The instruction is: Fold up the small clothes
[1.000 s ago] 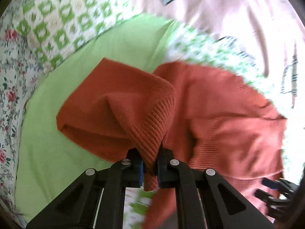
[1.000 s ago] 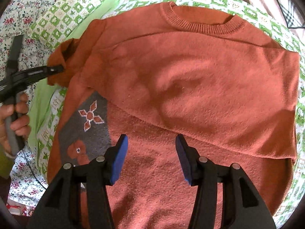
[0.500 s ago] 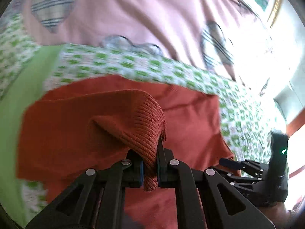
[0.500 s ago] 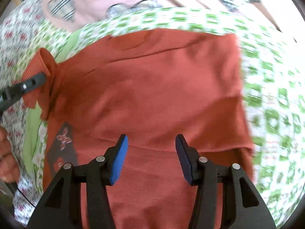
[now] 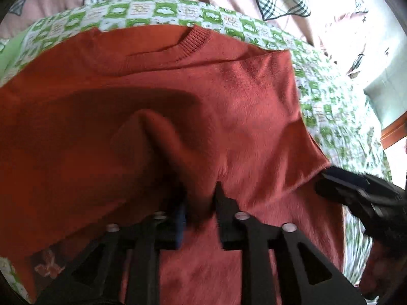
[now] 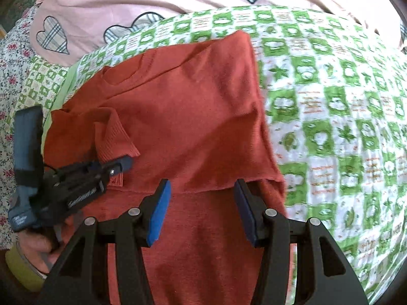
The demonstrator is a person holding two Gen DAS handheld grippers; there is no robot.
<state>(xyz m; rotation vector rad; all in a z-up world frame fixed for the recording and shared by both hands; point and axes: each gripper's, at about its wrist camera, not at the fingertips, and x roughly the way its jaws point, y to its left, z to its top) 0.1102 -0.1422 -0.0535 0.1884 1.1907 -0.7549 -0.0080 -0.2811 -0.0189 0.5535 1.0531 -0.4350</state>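
We could read nothing for certain. White lettering ran along the side of the left gripper [image 6: 119,166] in the right wrist view, and more on its blue handle [image 6: 21,219], both too blurred to make out. The green checked sheet [image 6: 330,117] carried tiny orange print, likewise illegible.

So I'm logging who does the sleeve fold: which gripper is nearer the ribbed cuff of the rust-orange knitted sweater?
Left. The left gripper is clamped on the ribbed cuff; the right gripper hangs open over the sweater's body, well apart from it.
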